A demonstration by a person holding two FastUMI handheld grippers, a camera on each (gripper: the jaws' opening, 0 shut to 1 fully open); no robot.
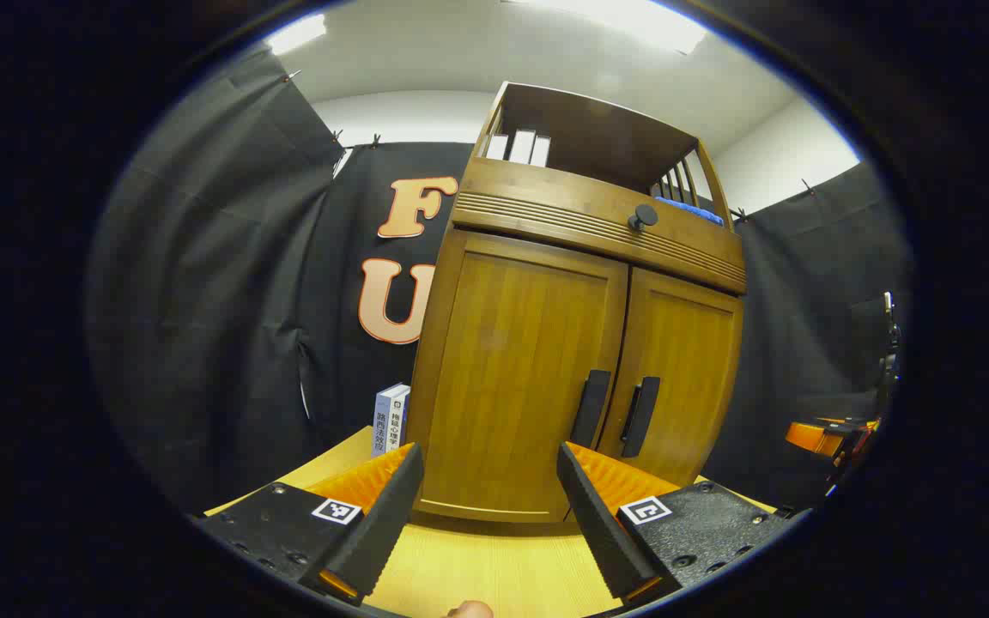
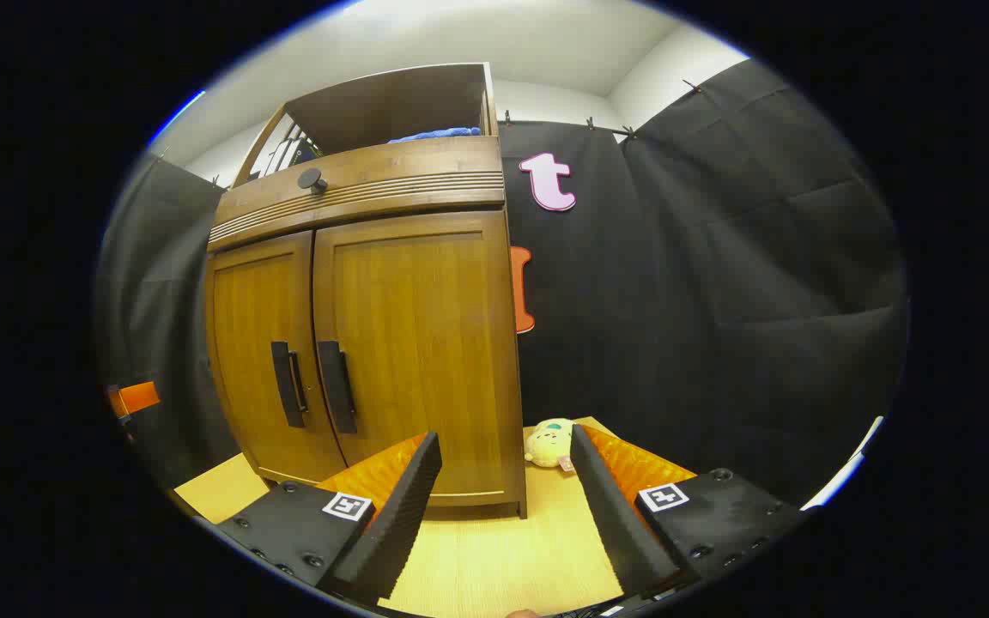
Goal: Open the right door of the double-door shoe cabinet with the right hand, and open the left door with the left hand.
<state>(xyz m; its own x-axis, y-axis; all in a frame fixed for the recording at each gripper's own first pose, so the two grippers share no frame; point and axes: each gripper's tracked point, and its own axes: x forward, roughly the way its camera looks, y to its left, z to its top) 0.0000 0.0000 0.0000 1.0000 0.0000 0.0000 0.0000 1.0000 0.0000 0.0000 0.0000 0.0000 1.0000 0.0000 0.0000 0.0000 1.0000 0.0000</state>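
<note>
Before shoe cabinet [image 2: 357, 326] on bench [image 2: 494, 558], both doors closed. Right door handle [image 2: 337, 386] upright, up and left of right hand-held gripper [image 2: 503, 506]; spread wide, empty. Left door handle [image 1: 590, 408] upright, just above left hand-held gripper [image 1: 486, 515]; also wide open, empty.

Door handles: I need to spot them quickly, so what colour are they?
Black, against the brown wooden doors. The door handles show best in the right gripper view.
</note>
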